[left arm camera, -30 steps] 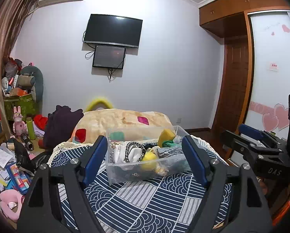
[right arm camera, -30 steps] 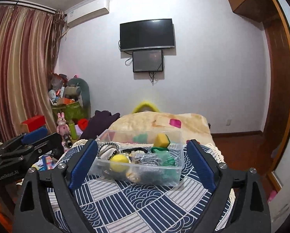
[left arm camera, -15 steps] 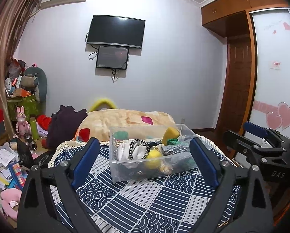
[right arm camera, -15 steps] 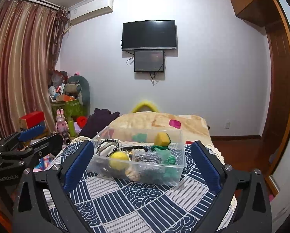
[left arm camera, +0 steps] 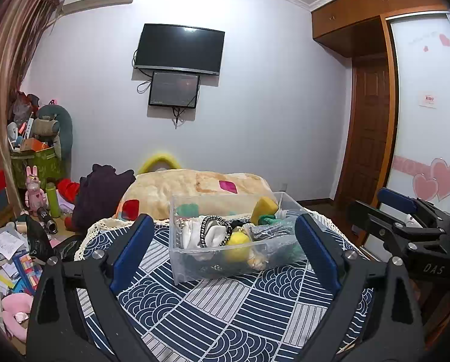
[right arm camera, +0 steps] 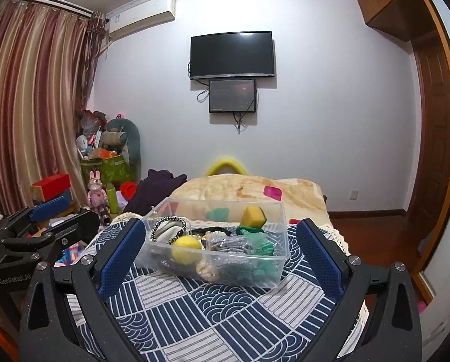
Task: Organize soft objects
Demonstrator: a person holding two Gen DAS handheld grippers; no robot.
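Observation:
A clear plastic bin point(left arm camera: 194, 267) stands on a table with a navy patterned cloth point(left arm camera: 225, 310). It holds several soft things: a yellow sponge point(left arm camera: 264, 205), a yellow ball point(left arm camera: 238, 242), white socks point(left arm camera: 191, 235), a black-and-white band point(left arm camera: 215, 226), green cloth and a grey piece. The bin shows in the right wrist view point(right arm camera: 240, 277) with the ball point(right arm camera: 185, 249) and sponge point(right arm camera: 253, 215). My left gripper point(left arm camera: 221, 250) and right gripper point(right arm camera: 218, 256) are both open and empty, held short of the bin.
A bed with a beige blanket point(left arm camera: 200, 187) lies behind the table. Clutter and toys point(left arm camera: 13, 241) fill the floor at the left. A wardrobe and door point(left arm camera: 372, 126) stand at the right. Each gripper shows in the other's view: point(left arm camera: 406, 229), point(right arm camera: 28, 232).
Both grippers have drawn back and risen a little, so the bin sits lower and slightly farther in both views. Nothing in the bin has moved.

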